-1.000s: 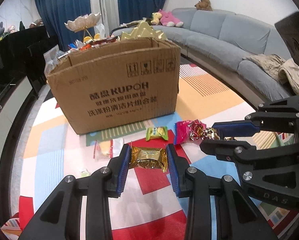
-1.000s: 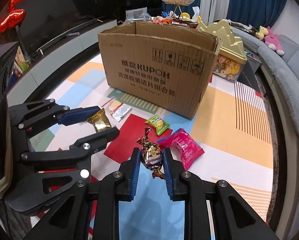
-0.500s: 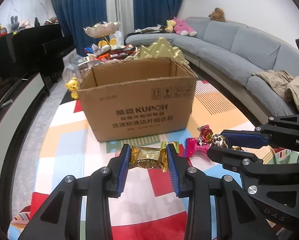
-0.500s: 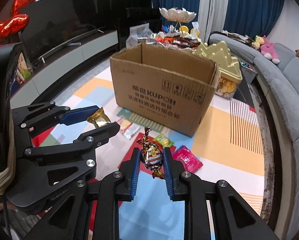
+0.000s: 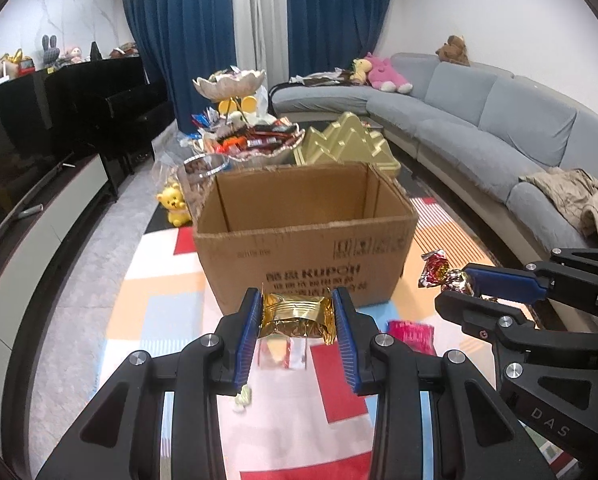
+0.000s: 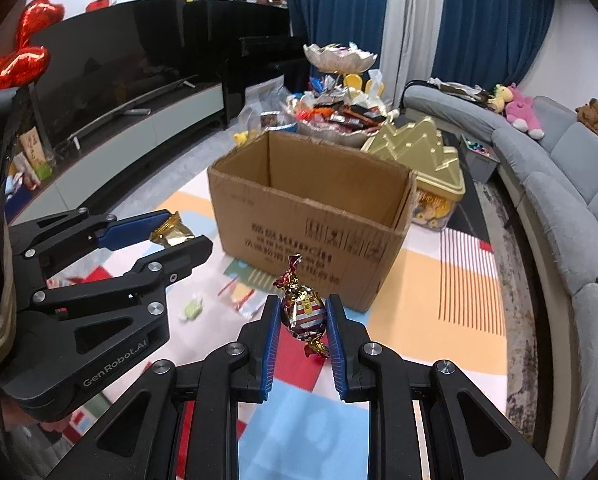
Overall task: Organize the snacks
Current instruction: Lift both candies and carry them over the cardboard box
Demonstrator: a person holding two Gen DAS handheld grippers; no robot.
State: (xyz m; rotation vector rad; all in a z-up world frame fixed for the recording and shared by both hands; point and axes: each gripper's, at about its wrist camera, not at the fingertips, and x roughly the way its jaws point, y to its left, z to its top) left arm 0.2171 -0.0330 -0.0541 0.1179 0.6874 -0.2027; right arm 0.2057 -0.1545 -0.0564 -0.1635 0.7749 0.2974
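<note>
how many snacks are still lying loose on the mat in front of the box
3 seen: pink packet, green candy, clear wrapper. The grippers may hide more; gold packet and twisted candy are held.

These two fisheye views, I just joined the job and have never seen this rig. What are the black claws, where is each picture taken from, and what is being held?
There is no robot arm: a person holds one two-finger gripper in each hand, and a camera on each looks forward along its fingers.

In the left wrist view, the left gripper is shut on a gold foil packet. The other claw at its right edge is the right gripper.

In the right wrist view, the right gripper is shut on a twist-wrapped candy.

Ahead of both stands an open cardboard box on a colourful rug. Loose snacks lie on the rug, among them a pink packet and a green candy.
</note>
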